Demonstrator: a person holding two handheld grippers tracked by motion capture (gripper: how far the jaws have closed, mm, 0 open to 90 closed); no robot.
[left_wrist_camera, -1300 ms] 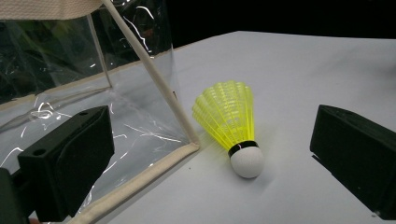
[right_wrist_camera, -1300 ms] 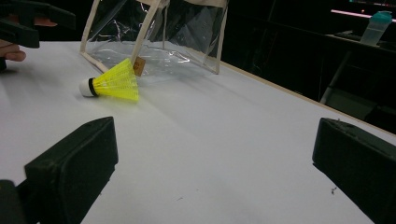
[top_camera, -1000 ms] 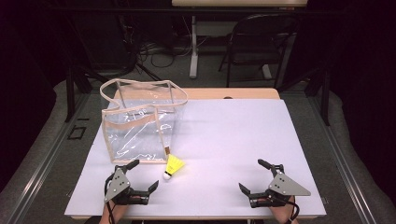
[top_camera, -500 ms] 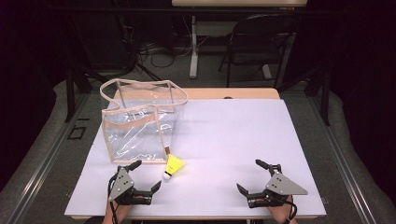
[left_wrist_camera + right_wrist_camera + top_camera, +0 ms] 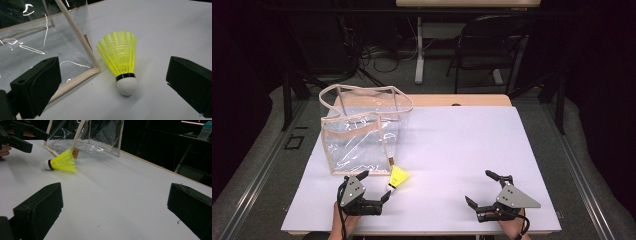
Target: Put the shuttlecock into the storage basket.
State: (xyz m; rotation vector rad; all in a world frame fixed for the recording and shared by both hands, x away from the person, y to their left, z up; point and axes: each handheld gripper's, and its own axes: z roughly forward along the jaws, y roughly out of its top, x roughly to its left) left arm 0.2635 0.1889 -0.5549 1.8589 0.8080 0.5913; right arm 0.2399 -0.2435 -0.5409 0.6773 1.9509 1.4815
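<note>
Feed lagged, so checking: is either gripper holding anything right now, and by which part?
Nothing is held. The left gripper stands open around the yellow plastic shuttlecock without touching it; the right gripper is open.

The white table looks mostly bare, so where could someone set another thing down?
The widest free patch on the table runs from the clear bag rightward to the far edge, and down to the right gripper. It is crowded at front left, where the yellow shuttlecock lies beside the bag's corner, just ahead of the left gripper.

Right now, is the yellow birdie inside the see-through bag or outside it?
Outside. The shuttlecock lies on its side on the white table, just beside the clear bag's front corner, between the open left gripper's jaws.
</note>
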